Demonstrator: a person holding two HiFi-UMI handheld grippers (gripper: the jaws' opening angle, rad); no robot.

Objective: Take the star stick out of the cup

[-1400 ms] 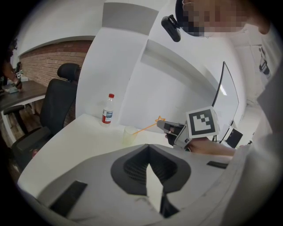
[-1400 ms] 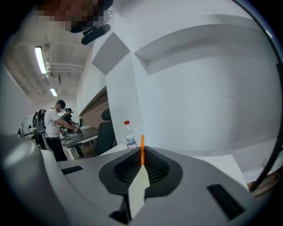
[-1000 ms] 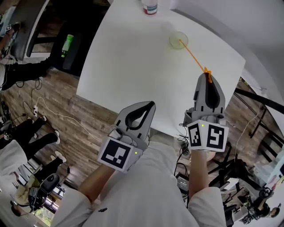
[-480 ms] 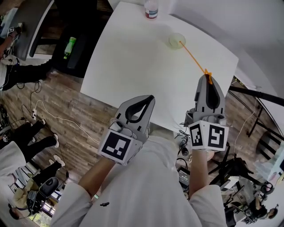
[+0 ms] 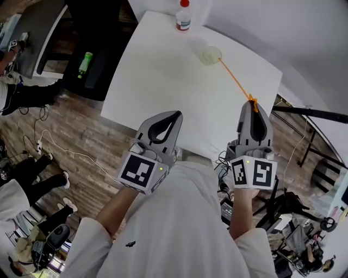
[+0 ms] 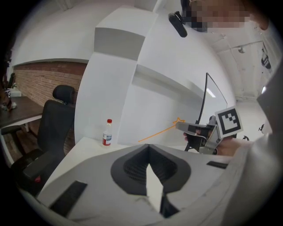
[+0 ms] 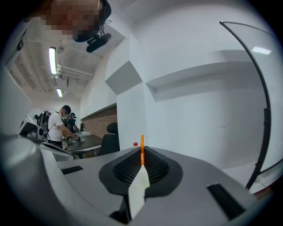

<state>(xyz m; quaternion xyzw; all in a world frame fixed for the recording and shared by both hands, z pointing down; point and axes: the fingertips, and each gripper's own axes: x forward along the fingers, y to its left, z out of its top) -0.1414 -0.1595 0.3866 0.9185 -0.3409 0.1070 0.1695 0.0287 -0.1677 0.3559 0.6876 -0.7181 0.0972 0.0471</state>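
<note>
**— Which hand has it?**
— My right tongs (image 5: 253, 104) are clenched on the star stick (image 5: 235, 80), right at the star end. The thin orange shaft is pinched between the pads. My left tongs (image 5: 174, 115) are closed on nothing and hang over the near edge of the table (image 5: 157, 70).

**— How does the stick lie?**
— It runs straight away from the right tongs, ahead and a little to the left, slanting down to the cup (image 5: 211, 55) far across the table. Its far tip is at the cup's rim on my side. From above I can't tell whether it's just inside or just out.

**— So which way do you pull?**
— I'd say along the stick's own line, up and back toward me. That should lift the tip over the rim without tipping the cup, which looks light and stands loose.

**— Any use for the left?**
— Little. It's well apart from the cup, so the right does this alone. The bottle (image 5: 183, 16) stands beyond the cup, out of the way.
</note>
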